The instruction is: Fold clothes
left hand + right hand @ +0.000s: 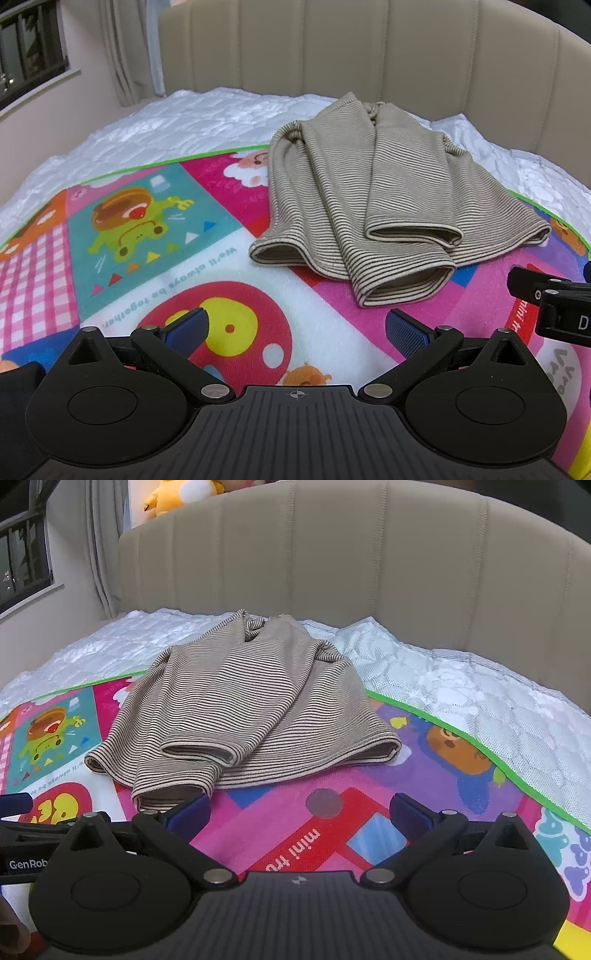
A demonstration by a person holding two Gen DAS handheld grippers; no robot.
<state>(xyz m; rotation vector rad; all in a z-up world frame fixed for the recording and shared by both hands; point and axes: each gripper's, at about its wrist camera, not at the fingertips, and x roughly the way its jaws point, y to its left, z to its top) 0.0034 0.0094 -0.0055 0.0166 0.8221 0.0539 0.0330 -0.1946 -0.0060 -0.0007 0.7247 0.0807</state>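
A beige top with thin dark stripes (354,206) lies on a colourful cartoon mat (155,236), both sleeves laid over its body, cuffs toward me. My left gripper (297,326) is open and empty, a little short of the near cuff. In the right wrist view the same top (236,709) lies ahead and to the left on the mat (332,834). My right gripper (299,812) is open and empty, its left fingertip (192,810) close to the near cuff; I cannot tell if it touches. The right gripper also shows at the left wrist view's right edge (554,302).
The mat lies on a white quilted bed cover (184,114) (480,694). A beige padded headboard (369,55) (332,554) stands behind. A curtain and window (33,48) are at the far left. A yellow plush toy (177,494) sits above the headboard.
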